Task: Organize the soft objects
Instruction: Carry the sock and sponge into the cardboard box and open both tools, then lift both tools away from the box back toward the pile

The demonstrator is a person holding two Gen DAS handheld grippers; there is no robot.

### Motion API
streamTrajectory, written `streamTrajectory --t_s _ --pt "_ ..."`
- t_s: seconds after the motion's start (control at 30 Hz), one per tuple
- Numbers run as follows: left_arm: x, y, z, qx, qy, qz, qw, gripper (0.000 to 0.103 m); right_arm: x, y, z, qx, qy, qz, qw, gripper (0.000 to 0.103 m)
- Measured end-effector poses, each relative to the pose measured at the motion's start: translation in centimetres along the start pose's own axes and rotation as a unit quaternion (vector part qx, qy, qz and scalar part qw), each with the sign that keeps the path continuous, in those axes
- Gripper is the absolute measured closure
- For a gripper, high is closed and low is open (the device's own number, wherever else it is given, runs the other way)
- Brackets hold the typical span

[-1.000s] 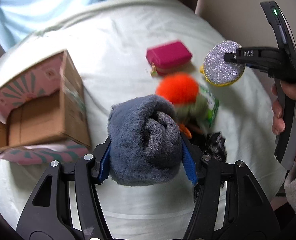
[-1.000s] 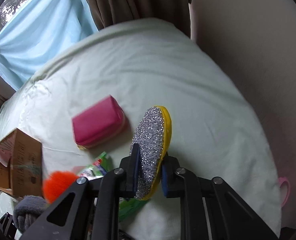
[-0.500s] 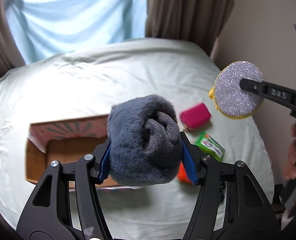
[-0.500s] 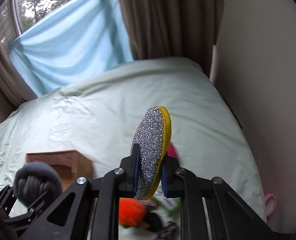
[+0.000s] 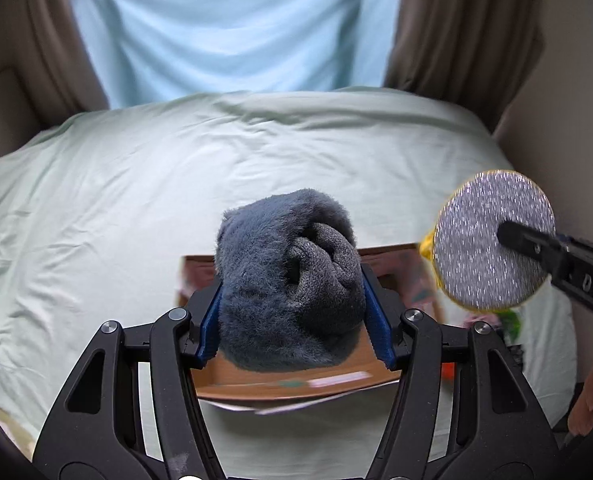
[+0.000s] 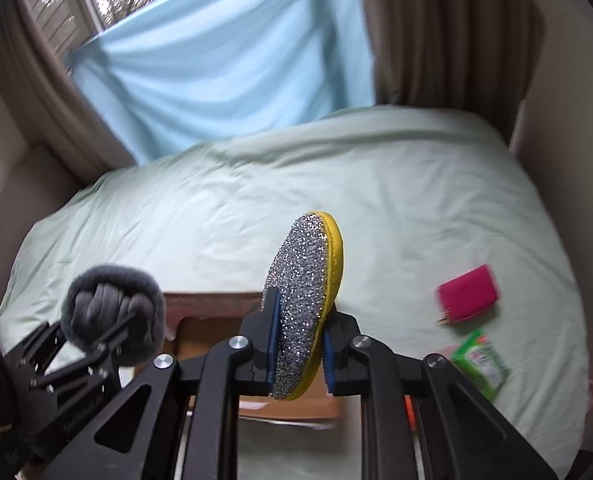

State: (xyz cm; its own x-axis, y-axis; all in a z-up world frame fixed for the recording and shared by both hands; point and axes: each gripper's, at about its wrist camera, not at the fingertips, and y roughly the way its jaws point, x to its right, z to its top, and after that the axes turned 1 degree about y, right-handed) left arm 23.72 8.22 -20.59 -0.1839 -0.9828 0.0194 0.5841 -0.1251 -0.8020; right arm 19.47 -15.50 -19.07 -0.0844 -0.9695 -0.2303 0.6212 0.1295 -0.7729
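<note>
Both loads are now being carried over the cardboard box (image 5: 280,390) (previously off to one side): left gripper (image 5: 292,312) clamped on grey sock ball (image 5: 288,284), right gripper (image 6: 299,354) clamped on glitter sponge (image 6: 302,300); drop is likely next.

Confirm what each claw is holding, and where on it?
Left claw: rolled grey fuzzy sock bundle, squeezed across its sides. Right claw: round glitter scrub pad, pinched on its flat faces near the lower edge.

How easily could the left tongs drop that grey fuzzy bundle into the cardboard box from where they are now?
Probably yes. The left tongs grip the grey fuzzy bundle in the air in front of the open cardboard box, and nothing sits between them. The right tongs, holding the glitter sponge, hang off to the side.
</note>
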Motion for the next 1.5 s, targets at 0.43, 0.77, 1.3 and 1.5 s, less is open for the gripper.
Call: streamTrajectory --t_s 0.43,0.77,1.3,1.5 --pt "-5.9 9.8 -3.7 -0.094 0.016 0.023 0.9952 0.047 -7.8 11.7 -5.0 -0.129 0.012 0.043 0.991 0.087" --pt "-3.9 16.2 -4.6 -0.155 0.044 0.016 0.9869 0.046 -6.8 19.6 -6.0 -0.203 0.02 0.045 0.978 0.087" --pt "-3.3 14.7 -5.1 -0.17 0.071 0.003 0.9828 0.0 -5.1 22.3 -6.5 -0.258 -0.004 0.037 0.966 0.0" --pt "-3.9 13.0 -4.6 -0.161 0.061 0.0 0.9851 0.0 -5.5 20.8 -6.3 -0.237 -0.01 0.035 0.971 0.0"
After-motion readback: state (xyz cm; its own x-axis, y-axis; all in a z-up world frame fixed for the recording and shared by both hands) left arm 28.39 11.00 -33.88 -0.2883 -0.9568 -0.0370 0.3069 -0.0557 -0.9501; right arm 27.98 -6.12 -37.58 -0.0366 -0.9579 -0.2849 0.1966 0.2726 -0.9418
